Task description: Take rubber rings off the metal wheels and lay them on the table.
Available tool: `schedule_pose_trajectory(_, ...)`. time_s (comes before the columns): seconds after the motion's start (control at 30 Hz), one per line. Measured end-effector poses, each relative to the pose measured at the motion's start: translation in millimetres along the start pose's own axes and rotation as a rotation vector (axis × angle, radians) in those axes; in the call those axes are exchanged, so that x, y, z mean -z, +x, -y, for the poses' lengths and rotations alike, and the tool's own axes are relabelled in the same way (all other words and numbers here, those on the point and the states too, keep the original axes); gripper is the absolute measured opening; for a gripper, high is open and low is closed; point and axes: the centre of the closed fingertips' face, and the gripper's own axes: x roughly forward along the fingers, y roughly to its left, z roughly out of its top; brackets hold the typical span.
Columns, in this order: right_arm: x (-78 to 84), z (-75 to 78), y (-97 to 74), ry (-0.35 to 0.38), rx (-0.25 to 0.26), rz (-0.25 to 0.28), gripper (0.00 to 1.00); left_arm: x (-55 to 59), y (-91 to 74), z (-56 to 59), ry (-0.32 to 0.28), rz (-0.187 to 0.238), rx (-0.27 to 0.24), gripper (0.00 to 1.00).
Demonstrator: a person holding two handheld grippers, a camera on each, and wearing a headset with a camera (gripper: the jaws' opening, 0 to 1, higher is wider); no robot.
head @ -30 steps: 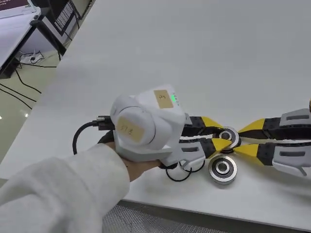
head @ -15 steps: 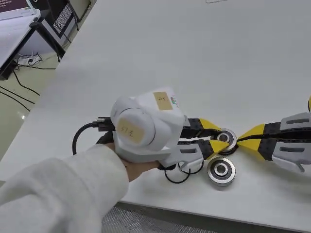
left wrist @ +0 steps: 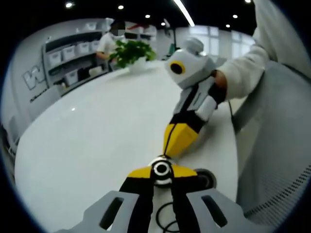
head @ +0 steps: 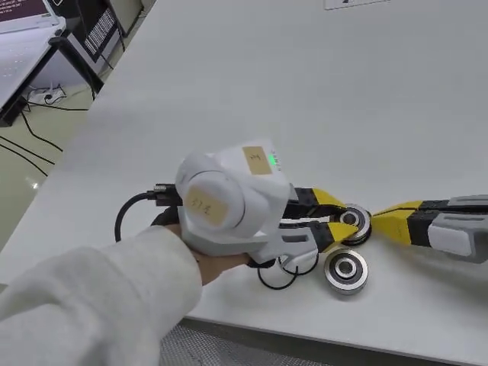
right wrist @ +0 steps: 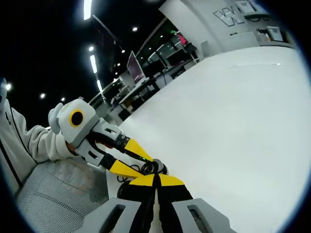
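The white table (head: pixel 229 84) is smooth with a soft sheen (ceiling lights glint on it in the left gripper view). The silver metal wheel (head: pixel 345 270) lying flat is polished bright, as is the second metal wheel (head: pixel 354 221) at 12 o'clock. Thin black rubber rings (head: pixel 277 286) at 9 o'clock look matt. The left gripper (head: pixel 345 219) has a glossy rounded white plastic housing (head: pixel 229 198); the white sleeve (head: pixel 84 305) is fuzzy cloth.

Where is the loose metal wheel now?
In the head view the loose wheel lies flat near the front edge of the white table, just on the person's side of the clamped wheel in the left gripper.
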Motion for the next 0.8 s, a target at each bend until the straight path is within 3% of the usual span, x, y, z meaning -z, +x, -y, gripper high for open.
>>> schedule_pose_trajectory(0.07, -0.5, -3.5, 1.5, -0.022, -0.007, 0.004, 0.0, 0.2, 0.0, -0.3, -0.001, 0.0, -0.001, 0.14)
schedule_pose_trajectory(0.27, -1.8, -6.2, 2.8, 0.037, -0.013, 0.011, 0.0, 0.5, -0.1, -0.7, 0.001, -0.002, -0.005, 0.13)
schedule_pose_trajectory(0.8, -3.8, -13.4, 6.1, -0.005, -0.026, 0.0, 0.0, 1.7, -1.4, -1.7, 0.0, -0.002, -0.008, 0.13)
